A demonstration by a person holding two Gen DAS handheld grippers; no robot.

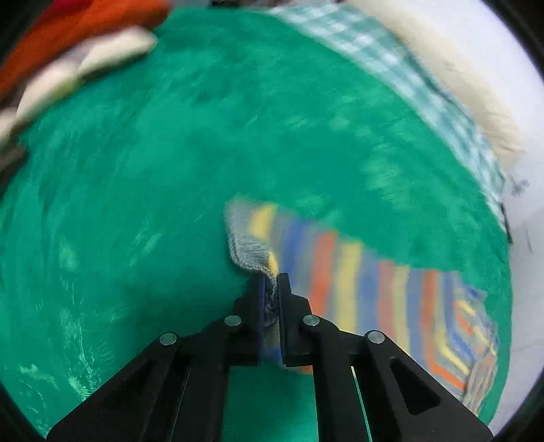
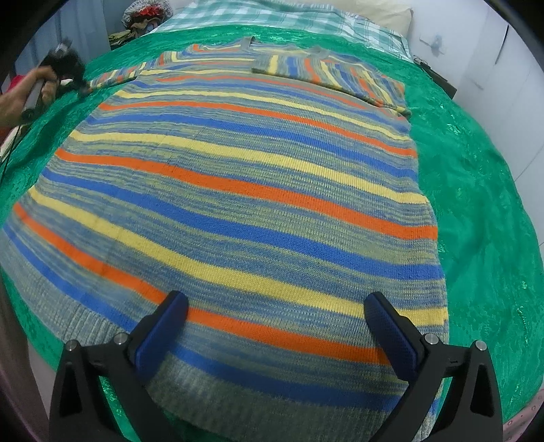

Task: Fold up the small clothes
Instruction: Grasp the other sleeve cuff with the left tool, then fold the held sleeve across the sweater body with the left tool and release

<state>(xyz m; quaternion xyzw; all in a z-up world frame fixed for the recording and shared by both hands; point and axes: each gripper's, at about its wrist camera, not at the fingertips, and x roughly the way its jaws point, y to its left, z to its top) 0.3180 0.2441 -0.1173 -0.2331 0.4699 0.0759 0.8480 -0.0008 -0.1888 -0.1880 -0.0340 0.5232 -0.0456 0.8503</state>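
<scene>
A striped knit sweater [image 2: 244,190] in orange, blue, yellow and grey lies flat on a green cover [image 2: 482,190]. Its right sleeve [image 2: 326,73] is folded across the chest. My left gripper [image 1: 271,282] is shut on the grey cuff [image 1: 248,244] of the left sleeve [image 1: 374,292] and holds it just above the cover. It also shows in the right wrist view [image 2: 68,73], at the far left with the sleeve end. My right gripper [image 2: 275,306] is open and empty, low over the sweater's hem.
A checked teal sheet [image 2: 272,17] and a cream pillow [image 2: 384,12] lie at the head of the bed. Red and cream clothes [image 1: 74,57] are piled at the left. A white wall [image 2: 493,68] runs along the right side.
</scene>
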